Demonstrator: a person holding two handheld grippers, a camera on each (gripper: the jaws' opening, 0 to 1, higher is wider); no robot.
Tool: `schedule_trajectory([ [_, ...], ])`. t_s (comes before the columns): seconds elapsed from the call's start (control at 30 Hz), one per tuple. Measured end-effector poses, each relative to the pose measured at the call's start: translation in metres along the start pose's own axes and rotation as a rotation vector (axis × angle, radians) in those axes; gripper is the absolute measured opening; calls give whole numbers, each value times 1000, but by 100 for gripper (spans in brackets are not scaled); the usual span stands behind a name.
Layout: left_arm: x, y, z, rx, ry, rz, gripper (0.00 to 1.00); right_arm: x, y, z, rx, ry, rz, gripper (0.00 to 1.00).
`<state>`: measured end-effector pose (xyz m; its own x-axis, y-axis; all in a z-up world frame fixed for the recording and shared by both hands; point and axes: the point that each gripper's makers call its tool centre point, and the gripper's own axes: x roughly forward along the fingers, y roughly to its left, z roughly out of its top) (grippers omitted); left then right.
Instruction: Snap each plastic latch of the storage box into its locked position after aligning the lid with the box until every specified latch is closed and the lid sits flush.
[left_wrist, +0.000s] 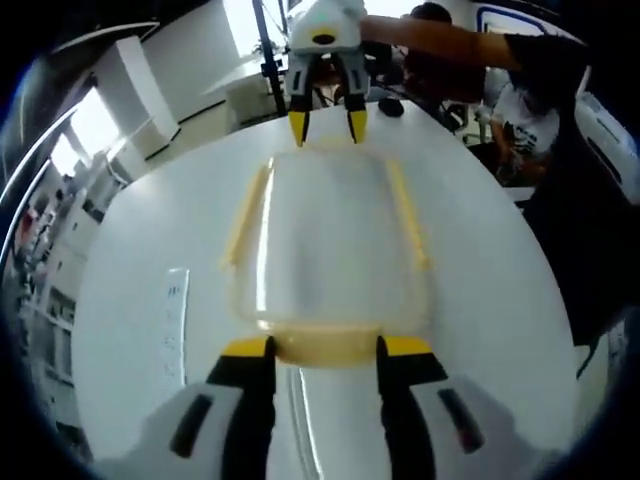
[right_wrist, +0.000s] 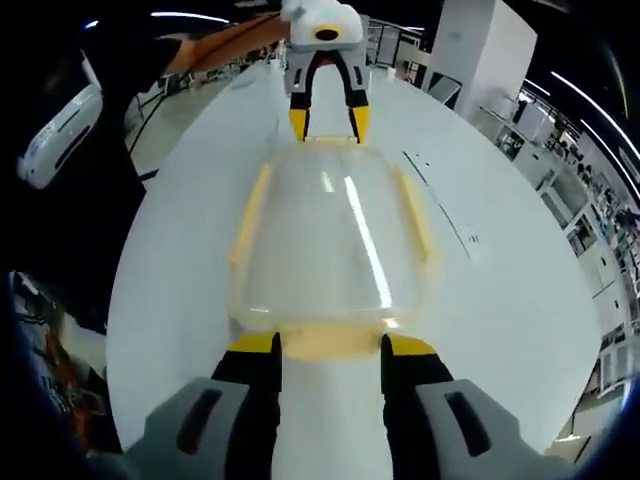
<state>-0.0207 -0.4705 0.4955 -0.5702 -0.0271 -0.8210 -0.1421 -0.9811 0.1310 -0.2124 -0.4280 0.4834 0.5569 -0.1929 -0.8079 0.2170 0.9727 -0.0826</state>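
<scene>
Left gripper view looks down the length of a clear storage box (left_wrist: 325, 245) that sits near the middle of a round white tabletop (left_wrist: 130, 300), its translucent lid (left_wrist: 330, 220) on top and pale yellow latches along its edges. The left gripper (left_wrist: 325, 348) stands at the near short end with its jaws set wide, one yellow tip on either side of the end latch (left_wrist: 325, 345), touching it or just beside it; I can't tell whether they are pressing. At the far short end the right gripper (left_wrist: 328, 127) points back along the box, jaws also wide, tips just beside that end.

From the right gripper view the picture is mirrored: the right gripper (right_wrist: 330, 345) straddles its own end latch (right_wrist: 330, 342), and the left gripper (right_wrist: 328, 125) faces it from the opposite end. The side latches (right_wrist: 250, 215) run along the two long edges, between the grippers.

So the box's long axis runs straight from one gripper to the other, each gripper nearest its own end latch and neither nearer the long sides. The lid looks seated and square on the box, though whether any latch is already locked is too hard to judge. My guess is the end latches come next, each pushed inward toward the box by the gripper facing it.

A person in dark clothes (left_wrist: 560, 150) stands at the table's edge.
</scene>
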Motion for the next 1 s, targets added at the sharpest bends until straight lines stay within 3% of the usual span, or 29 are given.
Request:
schedule_trajectory([
  [0.47,-62,-12,-85,-104,21,75,39,60,1,89,-91,-10,59,39],
  [0.73,-81,-21,-120,-139,14,101,39,82,7,119,-115,13,73,39],
  [1.0,-95,-24,-146,-156,9,123,39,103,14,140,-126,21,76,39],
])
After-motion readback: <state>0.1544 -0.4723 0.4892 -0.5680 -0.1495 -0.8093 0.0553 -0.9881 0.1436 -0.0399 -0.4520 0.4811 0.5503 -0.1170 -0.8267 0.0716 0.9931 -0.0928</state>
